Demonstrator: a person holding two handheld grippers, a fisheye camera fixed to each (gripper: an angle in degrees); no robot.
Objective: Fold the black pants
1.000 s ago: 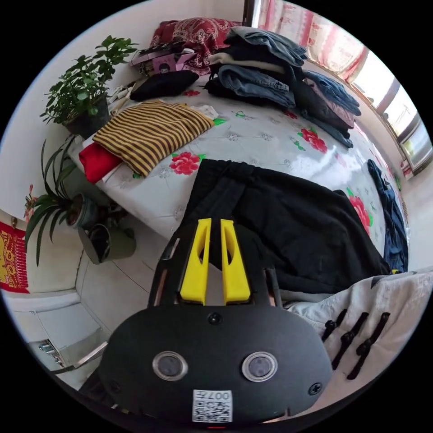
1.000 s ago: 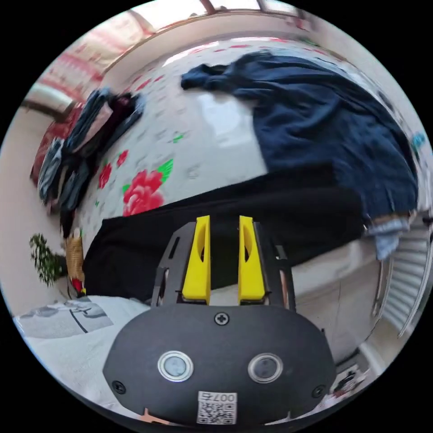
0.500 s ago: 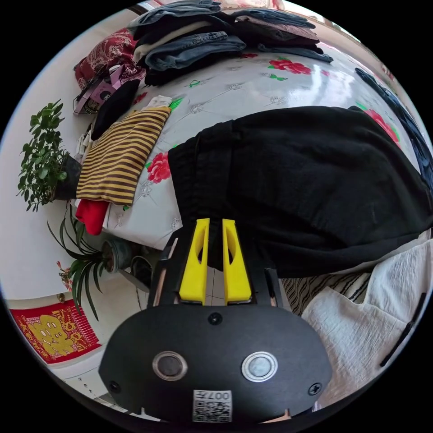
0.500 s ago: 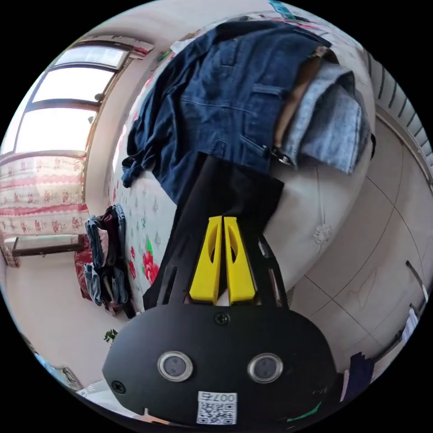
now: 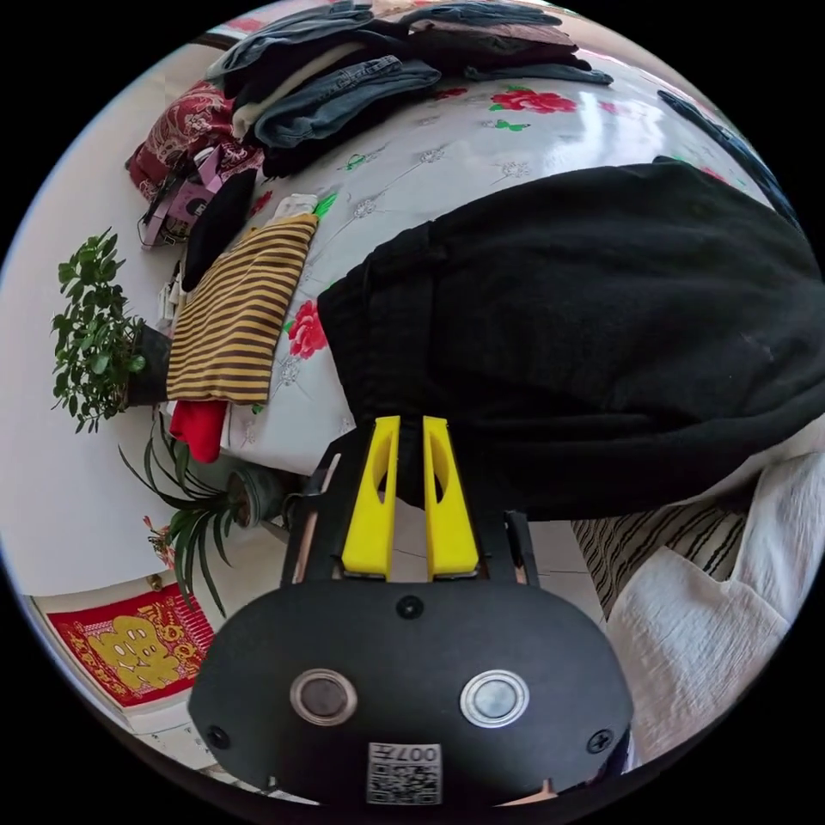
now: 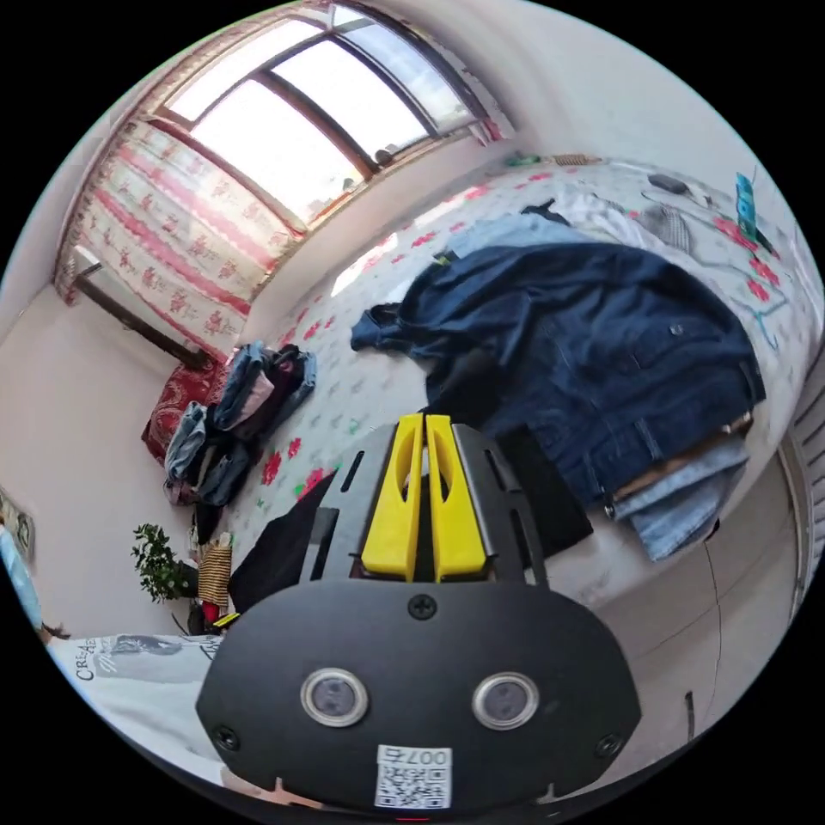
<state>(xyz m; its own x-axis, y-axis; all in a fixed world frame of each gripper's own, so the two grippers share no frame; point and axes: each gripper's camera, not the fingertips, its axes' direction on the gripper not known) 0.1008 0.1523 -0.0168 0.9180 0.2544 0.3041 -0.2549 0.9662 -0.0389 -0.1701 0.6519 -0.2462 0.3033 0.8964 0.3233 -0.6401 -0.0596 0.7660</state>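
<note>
The black pants (image 5: 601, 326) lie on the floral bed cover (image 5: 481, 163), waistband end at the bed's edge. The left gripper (image 5: 409, 427) is clamped on the waistband hem. The right gripper (image 6: 424, 423) has its jaws pressed together on black fabric, beside a dark denim jacket (image 6: 593, 335).

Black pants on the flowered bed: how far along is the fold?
Early. The black pants lie lengthwise on the flowered bed cover, apparently doubled leg over leg. In hand: left gripper pinches the waistband end, right gripper clamps the other end. Left: bringing the ends together and flattening.
</note>
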